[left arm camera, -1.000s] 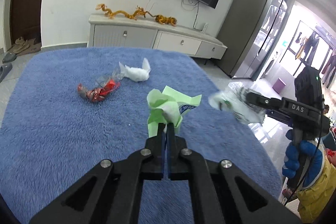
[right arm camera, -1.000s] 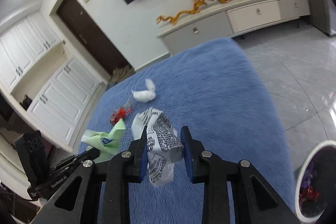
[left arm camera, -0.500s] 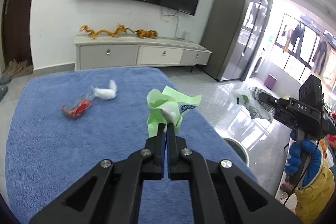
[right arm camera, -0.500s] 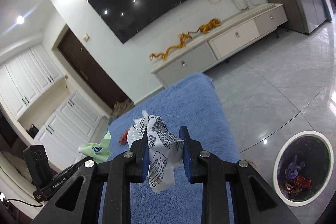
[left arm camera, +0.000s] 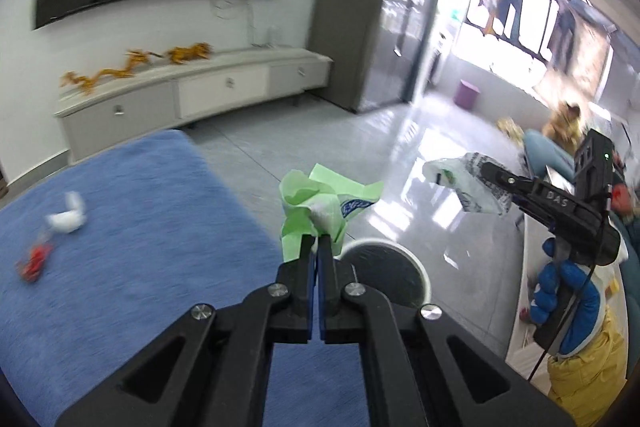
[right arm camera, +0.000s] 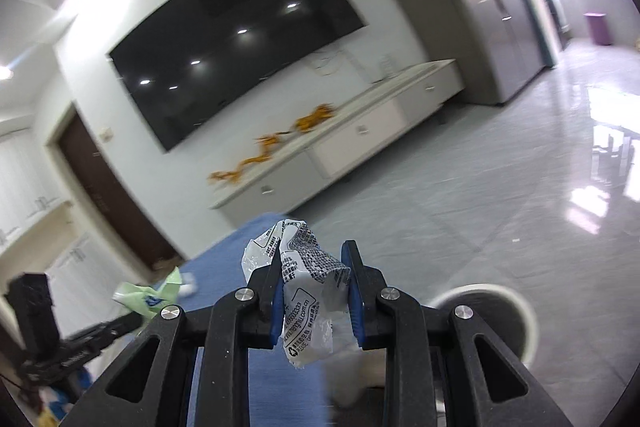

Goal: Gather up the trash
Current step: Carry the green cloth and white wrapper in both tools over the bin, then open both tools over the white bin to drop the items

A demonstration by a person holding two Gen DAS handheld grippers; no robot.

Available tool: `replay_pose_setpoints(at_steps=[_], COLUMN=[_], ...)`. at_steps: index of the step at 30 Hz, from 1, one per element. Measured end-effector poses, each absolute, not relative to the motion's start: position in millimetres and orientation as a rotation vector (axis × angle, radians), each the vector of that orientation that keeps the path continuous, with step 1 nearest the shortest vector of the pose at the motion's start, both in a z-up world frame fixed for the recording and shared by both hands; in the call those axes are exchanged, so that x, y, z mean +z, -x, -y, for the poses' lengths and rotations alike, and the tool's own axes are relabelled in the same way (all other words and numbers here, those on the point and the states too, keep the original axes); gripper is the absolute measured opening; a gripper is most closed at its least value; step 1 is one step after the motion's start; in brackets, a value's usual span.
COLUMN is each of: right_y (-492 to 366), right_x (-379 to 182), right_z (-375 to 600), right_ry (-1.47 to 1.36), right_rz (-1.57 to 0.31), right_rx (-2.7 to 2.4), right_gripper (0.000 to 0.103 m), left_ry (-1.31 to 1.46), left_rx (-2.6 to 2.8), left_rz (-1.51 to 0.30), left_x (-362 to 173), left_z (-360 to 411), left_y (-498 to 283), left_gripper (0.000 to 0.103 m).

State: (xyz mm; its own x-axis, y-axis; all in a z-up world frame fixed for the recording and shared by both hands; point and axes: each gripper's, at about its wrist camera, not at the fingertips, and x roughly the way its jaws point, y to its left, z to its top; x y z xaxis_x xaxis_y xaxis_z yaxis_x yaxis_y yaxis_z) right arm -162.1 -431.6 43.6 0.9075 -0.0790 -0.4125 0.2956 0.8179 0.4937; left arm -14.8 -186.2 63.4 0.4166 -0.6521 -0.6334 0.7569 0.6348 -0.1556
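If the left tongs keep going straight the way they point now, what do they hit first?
Probably the white trash bin: its rim sits just past the left tongs and the green wrapper they hold. Depth is unclear, so they may pass over it to bare floor.

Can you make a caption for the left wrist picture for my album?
Left gripper pinches a green wrapper above the white bin.

green wrapper (left arm camera: 316, 205), white black-printed wrapper (right arm camera: 306, 291), blue rug (left arm camera: 132, 227), white-rimmed bin (left arm camera: 400, 259)
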Motion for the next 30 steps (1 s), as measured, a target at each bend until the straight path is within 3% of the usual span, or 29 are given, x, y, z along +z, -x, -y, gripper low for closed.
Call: replay_pose_setpoints(at_steps=[9,15,21,22,23,25,30], right_y=[168.1,157.6,150.8,151.1,151.6,154.9,159.2], right_x=[-39.1,-81.0,-110.1,-114.1,-115.9,-117.2,-110.0], right_z=[500.7,524.4,537.4,539.3,541.0,541.7,542.3], right_ry=[-0.715,-0.759,-0.810,-0.819,-0.823,-0.823,-0.825], right_rz=[-0.493,-0.572,-0.624,-0.630,-0.631,-0.635,-0.624], right_rx=[-0.365,-0.402,-0.420,-0.429,-0.434,-0.444,-0.452], right_gripper=[0.024,0.024,0.032,0.040,0.046,0.048,0.048], left_ry=[-0.306,-0.315,-0.286,-0.283,-0.280,-0.265,-0.243], left_rx=[-1.004,-1.056,-1.113,-1.115,-1.114,-1.102,-1.084], left_rz=[-0.872,-0.955,-1.049,-1.062,-1.068,-1.061,-1.023], left_x=[2.8,-30.1,-56.8,-60.1,-62.5,-63.9,-50.5], left_z=[326.3,377.2,404.7,407.1,407.3,406.3,387.2], left_y=[10.2,-0.1,-9.7,-10.5,-10.5,-8.8,-4.4], left_gripper=[0.001,0.004,0.005,0.012,0.030,0.052,0.052])
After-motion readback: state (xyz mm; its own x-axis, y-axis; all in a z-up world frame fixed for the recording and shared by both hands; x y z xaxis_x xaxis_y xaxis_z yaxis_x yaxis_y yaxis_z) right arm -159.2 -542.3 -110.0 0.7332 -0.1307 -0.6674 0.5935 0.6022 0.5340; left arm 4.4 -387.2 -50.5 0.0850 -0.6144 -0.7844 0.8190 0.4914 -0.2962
